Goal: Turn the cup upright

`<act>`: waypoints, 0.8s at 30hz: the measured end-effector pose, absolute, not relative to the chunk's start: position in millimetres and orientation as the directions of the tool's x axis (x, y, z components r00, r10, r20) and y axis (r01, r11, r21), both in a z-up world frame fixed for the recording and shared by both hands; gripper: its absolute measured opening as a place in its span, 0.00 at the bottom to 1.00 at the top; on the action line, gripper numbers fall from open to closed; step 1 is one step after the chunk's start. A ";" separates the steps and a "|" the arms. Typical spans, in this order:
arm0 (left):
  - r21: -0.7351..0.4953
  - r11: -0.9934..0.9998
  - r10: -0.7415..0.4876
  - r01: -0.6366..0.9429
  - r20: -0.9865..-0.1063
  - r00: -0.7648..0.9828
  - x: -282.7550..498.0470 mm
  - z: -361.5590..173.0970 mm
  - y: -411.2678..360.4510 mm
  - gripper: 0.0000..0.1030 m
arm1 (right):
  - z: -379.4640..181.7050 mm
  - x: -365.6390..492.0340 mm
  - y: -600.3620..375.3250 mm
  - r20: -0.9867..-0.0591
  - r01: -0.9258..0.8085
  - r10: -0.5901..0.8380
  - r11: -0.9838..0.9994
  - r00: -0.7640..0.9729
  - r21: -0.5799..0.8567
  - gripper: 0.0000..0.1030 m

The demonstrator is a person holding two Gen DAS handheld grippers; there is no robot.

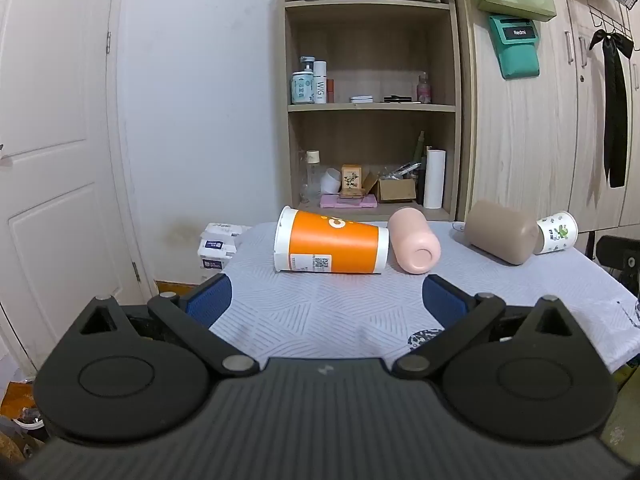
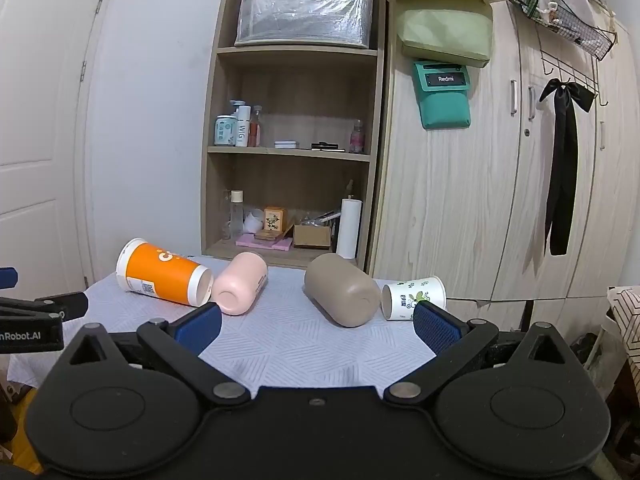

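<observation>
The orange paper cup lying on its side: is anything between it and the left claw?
Nothing visible. The orange paper cup lies on the patterned tablecloth, with bare cloth between it and the open left gripper. The pink ceramic cup lies right beside it, possibly touching.

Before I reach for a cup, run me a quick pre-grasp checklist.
1. Left gripper open, holding nothing: ok.
2. Right gripper open, holding nothing: ok.
3. Any cup upright: not ok; orange cup, pink cup, brown cup and small printed cup all lie on their sides.
4. Orange and pink cups apart: cannot tell, they look touching.
5. Tablecloth bare before both grippers: ok.
</observation>
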State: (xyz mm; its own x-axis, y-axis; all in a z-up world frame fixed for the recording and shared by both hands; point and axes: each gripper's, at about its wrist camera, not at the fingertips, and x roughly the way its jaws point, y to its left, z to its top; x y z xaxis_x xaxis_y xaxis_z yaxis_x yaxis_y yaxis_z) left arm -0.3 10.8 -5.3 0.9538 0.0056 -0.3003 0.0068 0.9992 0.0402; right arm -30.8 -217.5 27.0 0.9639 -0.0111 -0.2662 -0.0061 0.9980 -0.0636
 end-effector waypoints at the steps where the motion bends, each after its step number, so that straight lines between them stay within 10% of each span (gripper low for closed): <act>1: 0.040 0.999 0.004 0.008 -0.301 0.954 -0.5 -5.2 10.8 1.00 | 27.2 -30.9 -217.3 -0.267 -0.007 -0.011 0.998 0.964 -0.065 1.00; 24: 0.021 1.000 -0.005 0.012 -0.317 0.949 -1.9 -4.6 11.0 1.00 | 24.4 -27.0 -224.2 -0.281 0.013 -0.027 0.999 0.959 -0.053 1.00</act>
State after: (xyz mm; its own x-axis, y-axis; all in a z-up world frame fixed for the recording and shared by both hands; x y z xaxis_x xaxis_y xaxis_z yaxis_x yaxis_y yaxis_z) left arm -1.9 11.0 -4.6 0.9485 -0.0049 -0.3167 0.0123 0.9997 0.0213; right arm -27.0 -224.2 24.4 0.9593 -0.0273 -0.2811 0.0129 0.9985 -0.0529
